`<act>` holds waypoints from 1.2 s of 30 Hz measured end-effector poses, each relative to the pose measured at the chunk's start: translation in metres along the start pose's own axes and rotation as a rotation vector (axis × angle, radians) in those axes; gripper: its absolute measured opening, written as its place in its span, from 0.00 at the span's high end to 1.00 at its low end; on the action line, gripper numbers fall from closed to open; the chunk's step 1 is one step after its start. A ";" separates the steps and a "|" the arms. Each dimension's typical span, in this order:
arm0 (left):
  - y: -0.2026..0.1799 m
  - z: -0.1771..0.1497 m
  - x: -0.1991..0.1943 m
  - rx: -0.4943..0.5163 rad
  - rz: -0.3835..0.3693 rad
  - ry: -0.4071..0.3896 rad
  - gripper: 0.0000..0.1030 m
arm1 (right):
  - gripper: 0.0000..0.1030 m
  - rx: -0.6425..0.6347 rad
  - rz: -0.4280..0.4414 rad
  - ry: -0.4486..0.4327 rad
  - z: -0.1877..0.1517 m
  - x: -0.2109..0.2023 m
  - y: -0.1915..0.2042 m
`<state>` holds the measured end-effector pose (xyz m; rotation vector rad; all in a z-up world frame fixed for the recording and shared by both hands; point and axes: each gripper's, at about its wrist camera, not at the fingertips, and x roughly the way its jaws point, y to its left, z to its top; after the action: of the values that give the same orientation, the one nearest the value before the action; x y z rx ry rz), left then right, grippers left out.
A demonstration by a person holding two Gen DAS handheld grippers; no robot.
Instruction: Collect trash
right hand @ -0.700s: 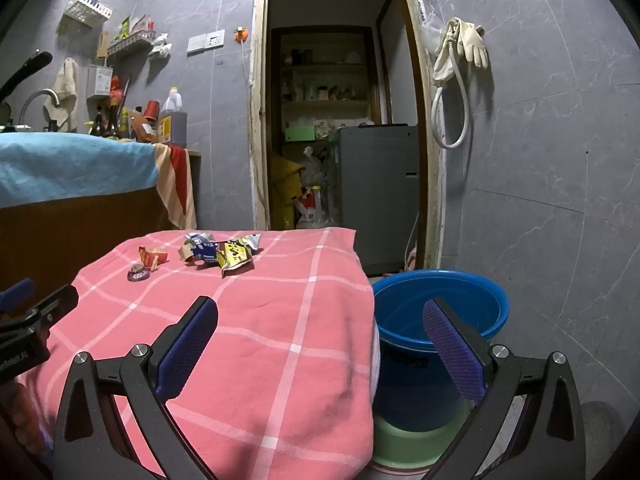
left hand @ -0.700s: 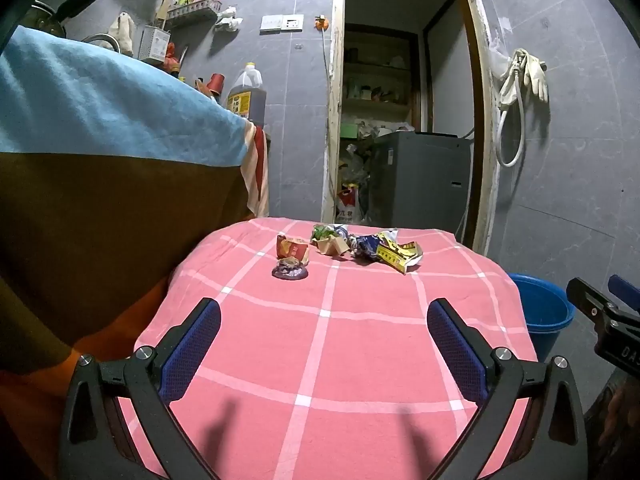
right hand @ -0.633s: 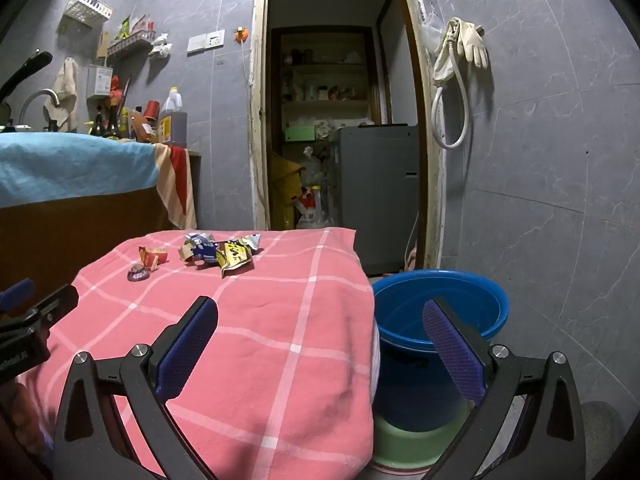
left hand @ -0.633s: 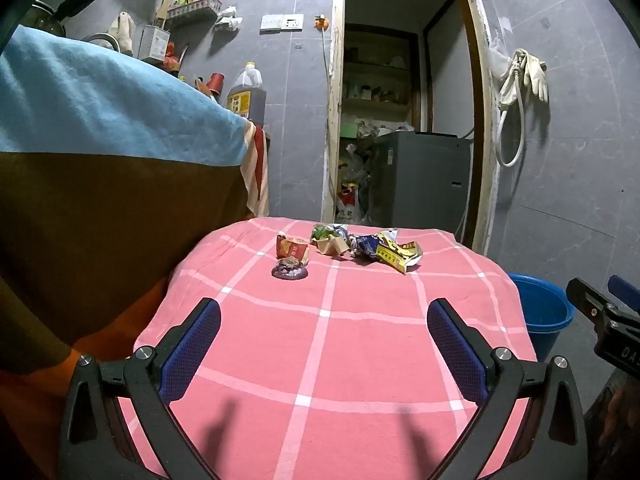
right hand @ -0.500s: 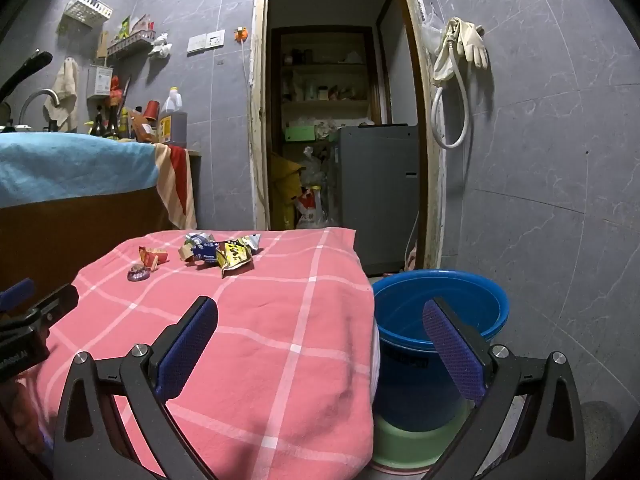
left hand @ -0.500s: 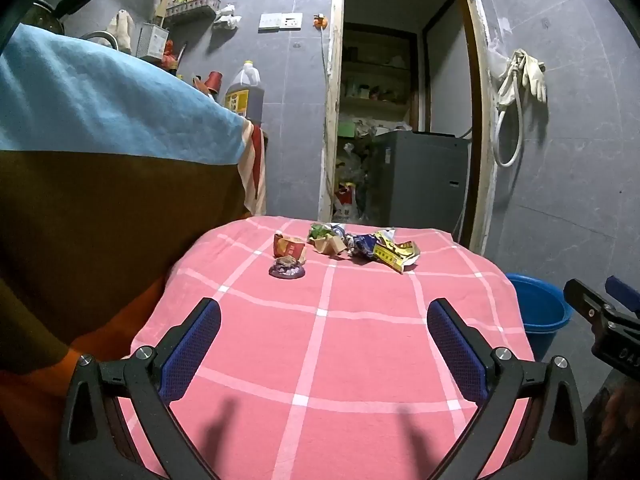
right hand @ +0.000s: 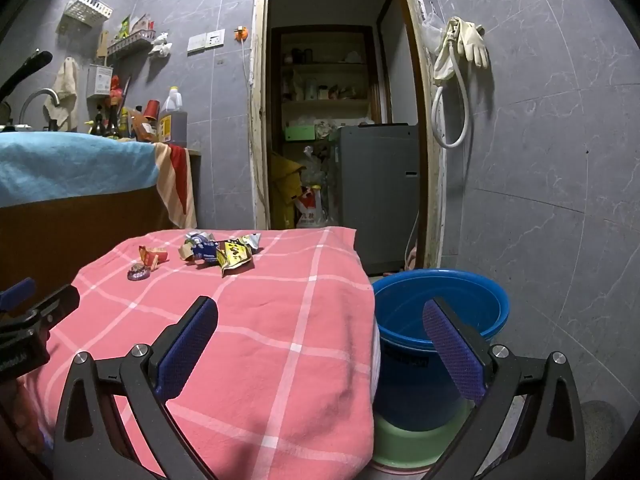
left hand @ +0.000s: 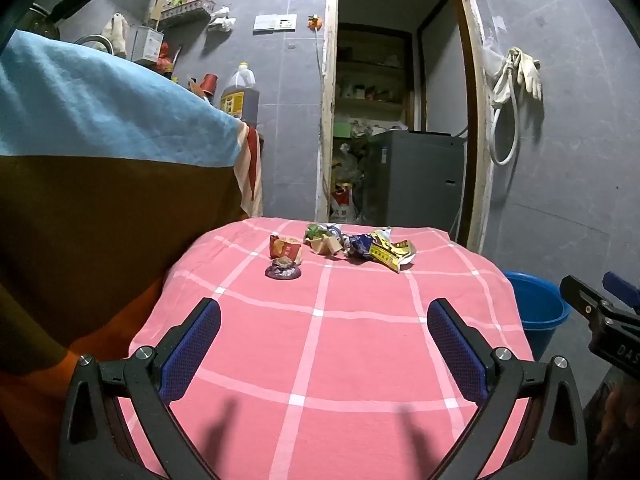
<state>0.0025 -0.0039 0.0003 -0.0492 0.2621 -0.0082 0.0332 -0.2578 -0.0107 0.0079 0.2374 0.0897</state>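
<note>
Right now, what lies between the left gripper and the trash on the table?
In the left wrist view, only bare pink checked tablecloth lies between the open left gripper and the pile of crumpled wrappers; nothing stands on that stretch.

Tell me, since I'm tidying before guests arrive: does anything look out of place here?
Yes: crumpled wrappers, a torn red carton and a purple lid litter the far end of the pink cloth. The blue bucket sits beside the table.

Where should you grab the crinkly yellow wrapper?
Pinch the yellow wrapper by its raised, crumpled near end, coming in low from the near side with the open left hand-held gripper. That end points your way, clear of the blue wrapper beside it.
</note>
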 end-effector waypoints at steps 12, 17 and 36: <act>-0.003 -0.001 -0.001 0.007 -0.004 -0.002 0.02 | 0.00 0.000 0.000 0.000 0.000 0.000 0.000; -0.003 0.000 -0.001 0.007 -0.004 -0.001 0.02 | 0.00 0.000 0.000 0.000 0.000 0.000 0.000; -0.005 0.000 -0.001 0.009 -0.001 -0.002 0.02 | 0.00 0.000 0.000 0.001 -0.001 0.000 -0.001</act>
<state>0.0012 -0.0085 0.0006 -0.0406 0.2598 -0.0105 0.0333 -0.2584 -0.0118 0.0077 0.2389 0.0897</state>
